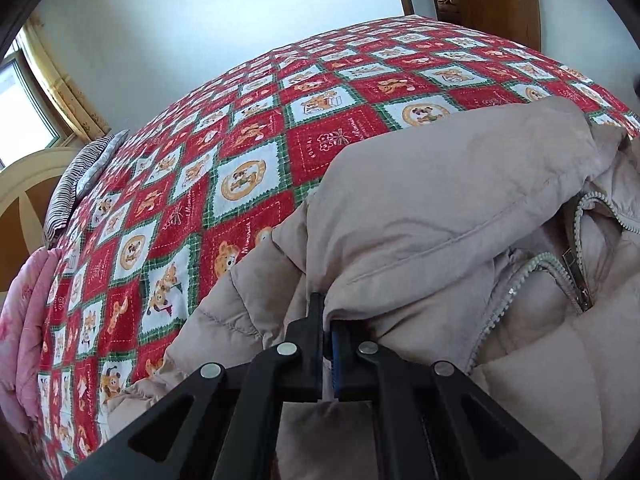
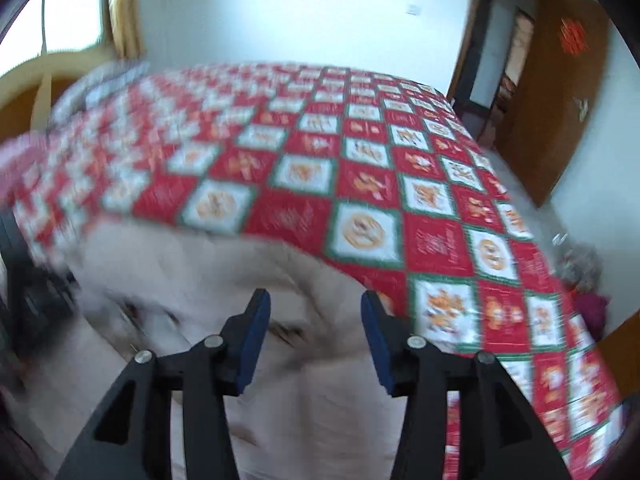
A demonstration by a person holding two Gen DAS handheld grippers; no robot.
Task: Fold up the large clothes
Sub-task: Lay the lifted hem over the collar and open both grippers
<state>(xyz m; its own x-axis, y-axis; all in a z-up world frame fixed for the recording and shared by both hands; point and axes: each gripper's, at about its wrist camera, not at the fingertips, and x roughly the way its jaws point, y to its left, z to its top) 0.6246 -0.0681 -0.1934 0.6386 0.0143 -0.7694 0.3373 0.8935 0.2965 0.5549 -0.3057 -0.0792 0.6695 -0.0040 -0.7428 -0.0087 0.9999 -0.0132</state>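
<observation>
We see a bed under a red, white and green patchwork quilt printed with bears. Across its near side lies the beige puffer jacket, unzipped, its grey zipper running down to the right in the left wrist view. A striped pillow sits at the head end, pink bedding beside it. Wooden door at the far corner. Left tool is clamped tight on a fold of the jacket. Right tool stands with fingers apart above the jacket, nothing pinched between them; that view is blurred.
</observation>
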